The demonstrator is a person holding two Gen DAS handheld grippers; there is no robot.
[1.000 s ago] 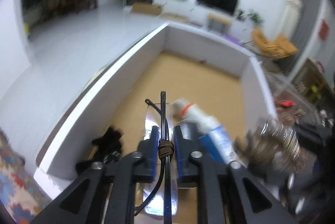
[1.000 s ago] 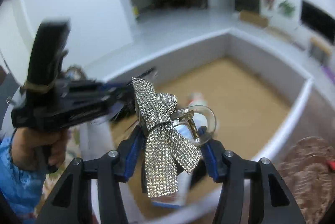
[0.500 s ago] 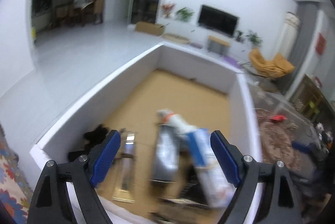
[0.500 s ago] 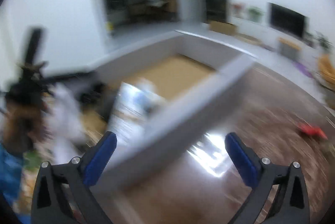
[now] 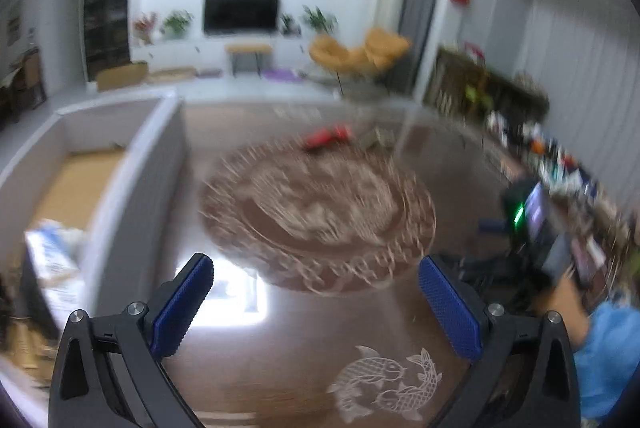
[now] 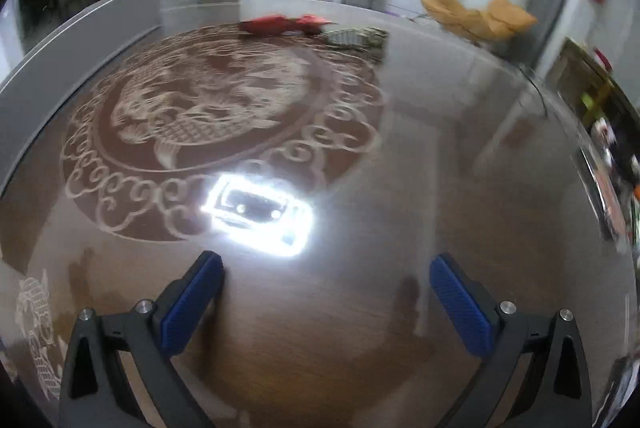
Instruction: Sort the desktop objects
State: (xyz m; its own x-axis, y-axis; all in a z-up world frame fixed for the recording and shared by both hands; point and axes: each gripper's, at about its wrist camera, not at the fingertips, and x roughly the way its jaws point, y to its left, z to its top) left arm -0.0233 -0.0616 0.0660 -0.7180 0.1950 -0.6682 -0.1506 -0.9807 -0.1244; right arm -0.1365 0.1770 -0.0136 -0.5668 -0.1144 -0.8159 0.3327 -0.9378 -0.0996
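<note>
My left gripper (image 5: 314, 268) hangs over the glossy brown table (image 5: 288, 368); its jaws are opening and nothing is between them. The white sorting box (image 5: 132, 188) lies to its left, with a blurred blue-and-white tube (image 5: 52, 260) inside. My right gripper (image 6: 326, 262) is open and empty above the table (image 6: 320, 328) near the dragon pattern. Far across the table lie a red object (image 6: 280, 24) and a glittery item (image 6: 356, 36). They also show in the left wrist view as the red object (image 5: 326, 140) and the glittery item (image 5: 376, 138).
The box's grey-white wall (image 6: 80, 40) borders the table on the left. A bright lamp reflection (image 6: 260, 216) sits ahead of the right gripper. At the right, a hand in a blue sleeve (image 5: 608, 348) holds a dark device with a green light (image 5: 524, 216). The table's curved edge (image 6: 580, 148) runs along the right.
The left gripper let go of a thin black item and the right a glittery bow clip over the box. Both opened wide and swung right, out over the table.
</note>
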